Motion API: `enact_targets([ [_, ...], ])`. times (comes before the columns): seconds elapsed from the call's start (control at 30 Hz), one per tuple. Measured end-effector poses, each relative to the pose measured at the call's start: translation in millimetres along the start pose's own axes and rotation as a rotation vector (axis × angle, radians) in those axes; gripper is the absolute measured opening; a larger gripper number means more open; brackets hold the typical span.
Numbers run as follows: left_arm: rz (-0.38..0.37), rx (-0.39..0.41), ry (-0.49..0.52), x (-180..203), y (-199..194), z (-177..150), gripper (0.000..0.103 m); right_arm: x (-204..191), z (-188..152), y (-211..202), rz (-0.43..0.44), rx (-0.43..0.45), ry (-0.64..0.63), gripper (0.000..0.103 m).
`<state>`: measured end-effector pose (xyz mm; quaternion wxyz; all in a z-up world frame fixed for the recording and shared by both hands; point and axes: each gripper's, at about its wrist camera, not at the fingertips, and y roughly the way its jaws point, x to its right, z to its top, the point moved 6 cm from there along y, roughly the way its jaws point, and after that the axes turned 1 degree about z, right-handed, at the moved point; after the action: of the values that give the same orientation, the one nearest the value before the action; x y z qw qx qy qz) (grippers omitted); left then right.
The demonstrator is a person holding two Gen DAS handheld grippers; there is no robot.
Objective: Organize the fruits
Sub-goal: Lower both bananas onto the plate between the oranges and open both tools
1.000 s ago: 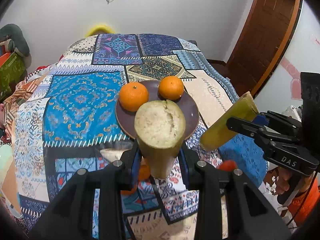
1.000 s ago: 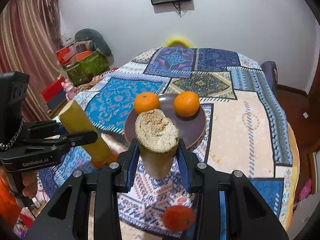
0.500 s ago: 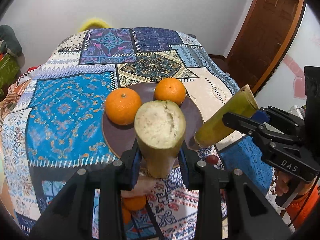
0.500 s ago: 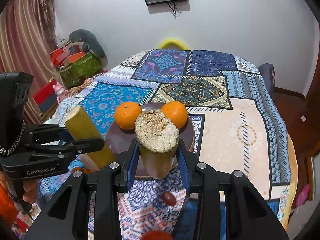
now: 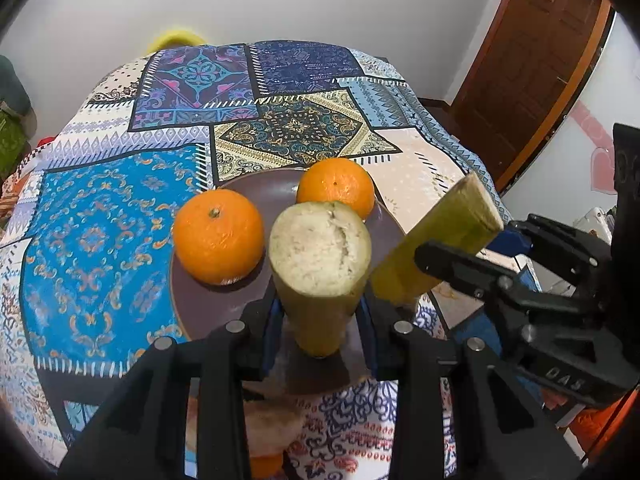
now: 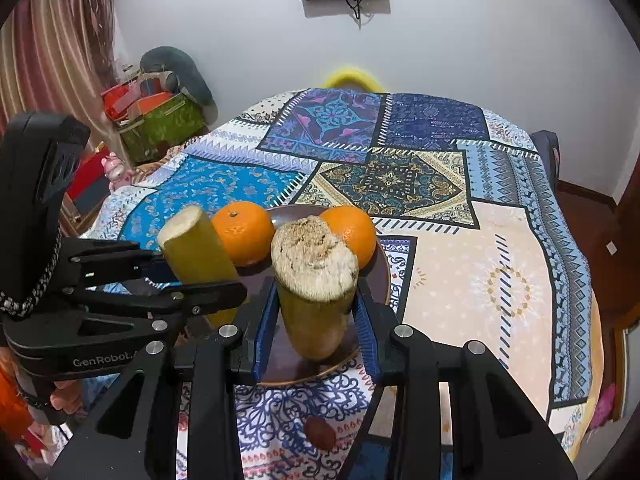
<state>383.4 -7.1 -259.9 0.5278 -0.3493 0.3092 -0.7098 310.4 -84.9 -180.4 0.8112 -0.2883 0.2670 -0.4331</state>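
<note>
While oranges (image 5: pixel 218 236) occupy plate (image 5: pixel 208 312), date (image 6: pixel 320 433) lies nearby.

Two oranges (image 5: pixel 218 236) (image 5: pixel 336 186) are set side by side on the plate (image 5: pixel 208 312), which is placed on the table (image 6: pixel 460 280). Two cane pieces (image 5: pixel 320 268) (image 6: pixel 316 280) are held above the plate's near edge.

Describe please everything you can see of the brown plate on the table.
The brown plate is round, dark and smooth, perhaps glazed ceramic, with a low rim. It lies flat on the patterned tablecloth. Two oranges sit on its far half. Two gripped sugarcane pieces hang over its near part; whether they touch it cannot be told.
</note>
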Motion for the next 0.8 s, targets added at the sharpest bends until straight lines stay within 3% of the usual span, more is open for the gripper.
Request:
enact_targets([
  [0.43, -0.027, -0.009, -0.061, -12.5, 28.9, 25.4, 0.034, 8.0, 6.1, 12.8, 0.042, 0.008, 0.021, 0.034],
  [0.6, -0.005, -0.041, -0.078, -16.6, 39.6, 32.9, 0.034, 10.0, 8.4, 16.3, 0.051, 0.005, 0.023, 0.034],
  [0.8, -0.001, -0.019, -0.086, -17.1, 37.3, 37.3, 0.034, 11.8, 8.9, 18.5, 0.060, 0.008, 0.026, 0.034],
])
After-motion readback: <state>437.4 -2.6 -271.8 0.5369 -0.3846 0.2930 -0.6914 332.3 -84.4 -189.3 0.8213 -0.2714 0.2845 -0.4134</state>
